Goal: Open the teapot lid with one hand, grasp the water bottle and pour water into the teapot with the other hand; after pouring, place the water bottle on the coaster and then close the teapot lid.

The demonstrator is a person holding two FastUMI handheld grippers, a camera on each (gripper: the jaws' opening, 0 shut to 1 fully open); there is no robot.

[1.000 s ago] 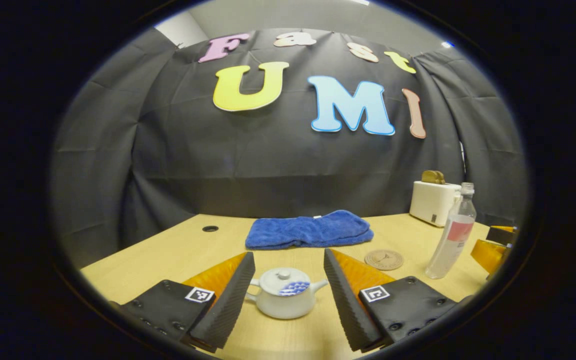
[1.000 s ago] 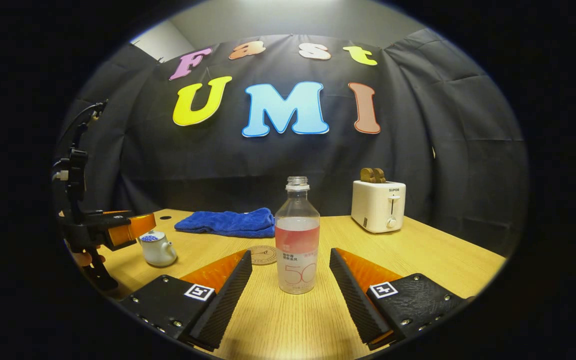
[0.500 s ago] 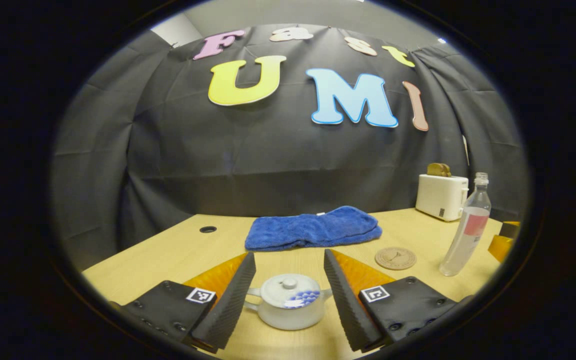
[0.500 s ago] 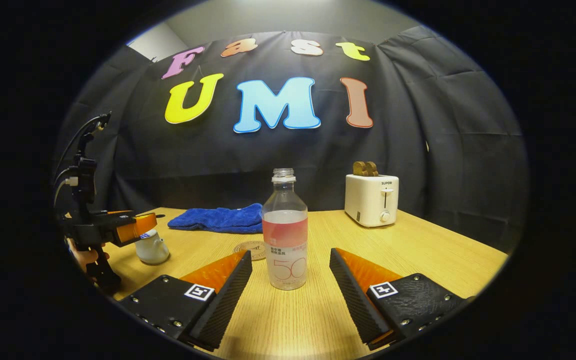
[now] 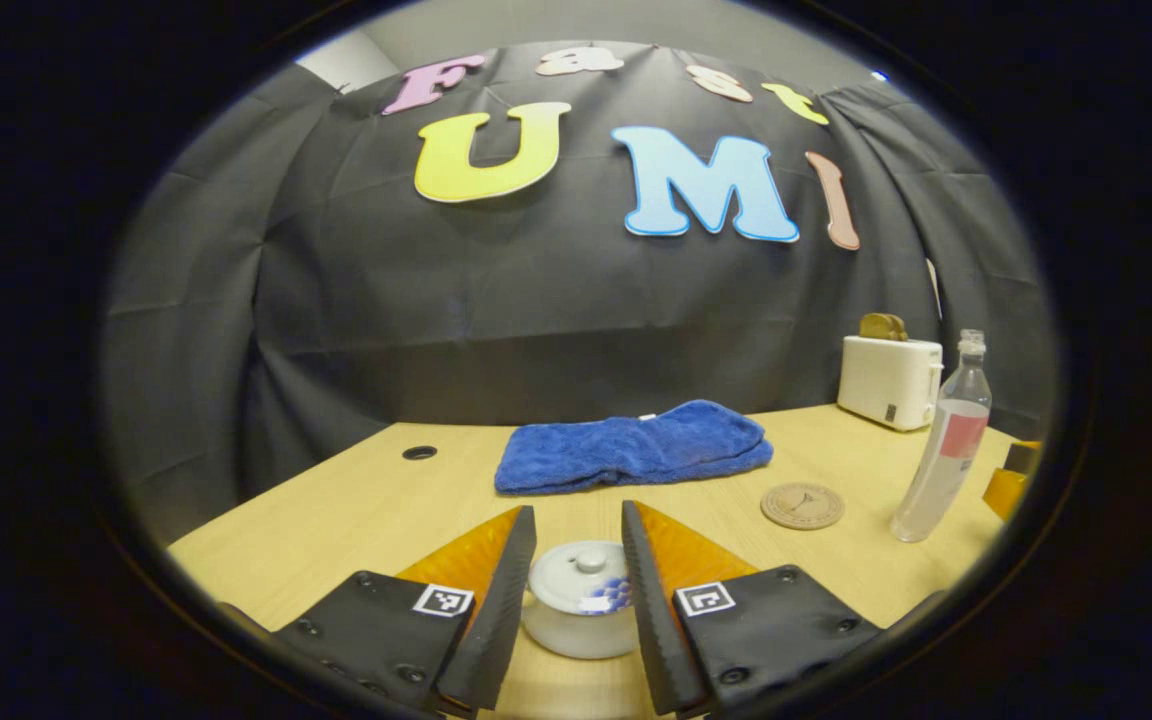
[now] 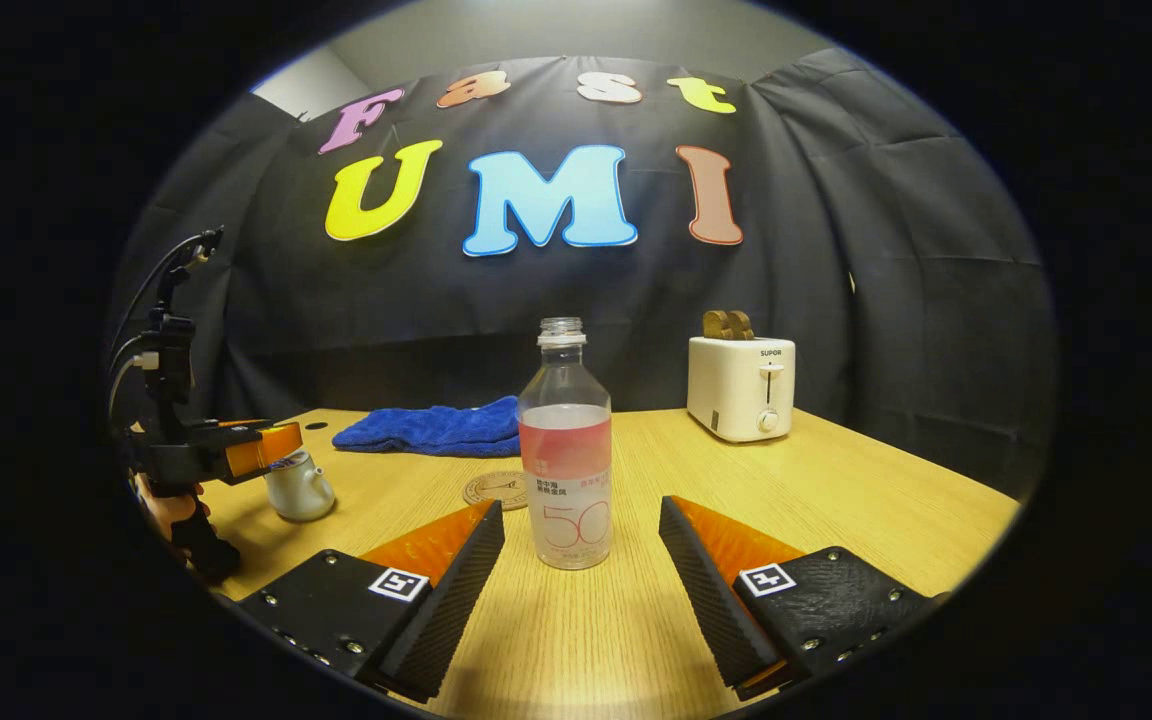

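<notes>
Over the last second the left gripper [image 5: 578,590] has narrowed its jaws around the teapot [image 5: 581,625]: they stood wide to either side of the pot, and now they flank the lid [image 5: 581,575] closely, one finger on each side. In the left gripper view they look to be at the lid's rim or just short of it; whether both press on it cannot be told, so the grip reads as closing, not yet made. The pot has also drawn nearer in that view, meaning the gripper has come forward and down over it. This looks like the first step, the lid-lift, about to begin; the lid is on the pot. In the right gripper view the left gripper [image 6: 256,450] hangs right over the teapot [image 6: 298,490] at the bench's [image 6: 836,500] left end, with part of a hand [image 6: 166,505] below it. The right gripper [image 6: 581,560] has crept toward the bottle [image 6: 566,455], which now sits a little larger and slightly left of centre between its jaws. Those jaws are spread wide, well clear of the bottle on both sides, holding nothing. The bottle stands upright, uncapped, part full, on the bench with the coaster [image 6: 499,489] just behind it; the coaster is bare.
</notes>
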